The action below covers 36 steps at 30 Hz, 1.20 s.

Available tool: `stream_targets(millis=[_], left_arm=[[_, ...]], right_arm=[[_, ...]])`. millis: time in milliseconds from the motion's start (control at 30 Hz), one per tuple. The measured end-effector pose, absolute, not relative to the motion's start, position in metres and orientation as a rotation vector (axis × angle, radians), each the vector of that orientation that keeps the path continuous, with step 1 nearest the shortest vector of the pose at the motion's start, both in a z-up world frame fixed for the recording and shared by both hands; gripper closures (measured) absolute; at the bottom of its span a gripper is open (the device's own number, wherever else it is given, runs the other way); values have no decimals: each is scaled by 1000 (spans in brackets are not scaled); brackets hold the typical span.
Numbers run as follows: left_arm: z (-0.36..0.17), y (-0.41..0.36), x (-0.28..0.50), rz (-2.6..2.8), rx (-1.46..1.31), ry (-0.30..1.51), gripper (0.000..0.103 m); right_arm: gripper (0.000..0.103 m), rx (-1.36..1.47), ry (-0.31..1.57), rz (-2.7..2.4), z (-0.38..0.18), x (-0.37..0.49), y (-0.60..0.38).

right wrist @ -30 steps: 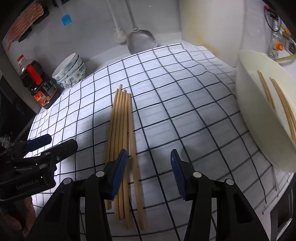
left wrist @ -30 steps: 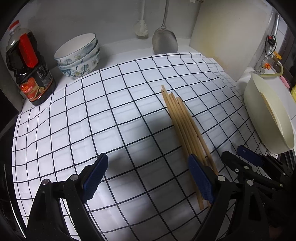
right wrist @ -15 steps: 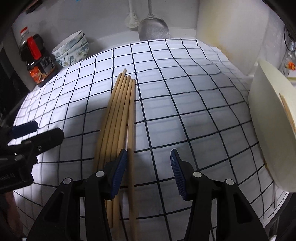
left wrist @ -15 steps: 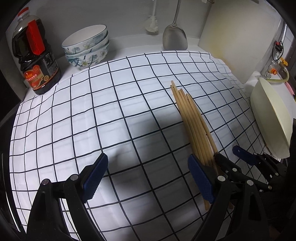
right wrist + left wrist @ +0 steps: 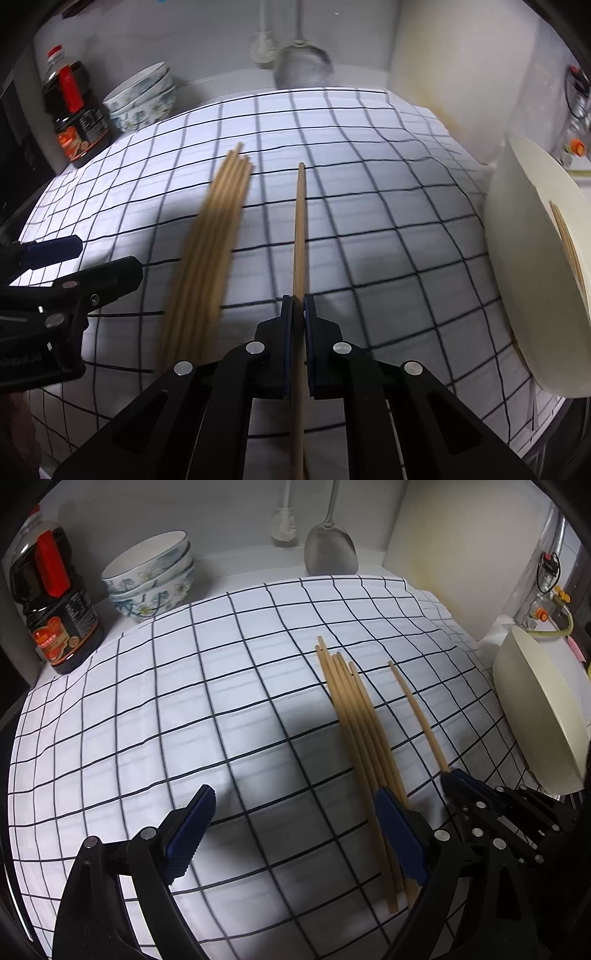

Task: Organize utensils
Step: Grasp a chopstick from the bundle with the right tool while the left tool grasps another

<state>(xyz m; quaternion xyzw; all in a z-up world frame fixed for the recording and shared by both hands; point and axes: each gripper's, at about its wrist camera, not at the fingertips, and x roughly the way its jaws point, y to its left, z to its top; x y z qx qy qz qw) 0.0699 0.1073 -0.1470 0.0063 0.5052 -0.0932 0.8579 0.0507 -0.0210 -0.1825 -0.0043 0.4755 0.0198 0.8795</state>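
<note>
Several wooden chopsticks (image 5: 364, 738) lie bunched on the black-and-white checked cloth (image 5: 184, 701); they also show blurred in the right wrist view (image 5: 210, 251). My right gripper (image 5: 298, 306) is shut on a single chopstick (image 5: 300, 229), held apart from the bunch; it shows in the left wrist view (image 5: 417, 716) too, with the right gripper (image 5: 448, 775) at its near end. My left gripper (image 5: 295, 830) is open and empty, its right finger by the bunch's near ends. A cream tub (image 5: 532, 258) at the right holds a few chopsticks (image 5: 569, 243).
A soy sauce bottle (image 5: 51, 602) and stacked floral bowls (image 5: 151, 576) stand at the back left. A metal spatula (image 5: 330, 550) and a brush (image 5: 282, 528) hang on the back wall. A white board (image 5: 461, 550) leans at the back right.
My right gripper has shut on one chopstick and drawn it out to the right of the bunch. My left gripper has stayed open beside the bunch.
</note>
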Motion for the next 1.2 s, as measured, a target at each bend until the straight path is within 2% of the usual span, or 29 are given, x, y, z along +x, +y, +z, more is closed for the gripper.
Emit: stream_targets(millis=[400, 833, 933, 1000, 1200], left_arm=[[-167, 95, 75, -163, 42, 1097, 16], [-175, 94, 88, -122, 70, 1092, 10], [-175, 93, 95, -117, 68, 1088, 10], [-175, 92, 100, -112, 64, 1085, 11], [-172, 88, 109, -109, 60, 1053, 27]], right_arm=[[97, 32, 993, 15, -182, 43, -38], [96, 11, 998, 18, -183, 50, -35], [84, -5, 1002, 9, -182, 53, -35], [68, -7, 1003, 5, -182, 54, -35], [68, -34, 994, 0, -184, 61, -32]])
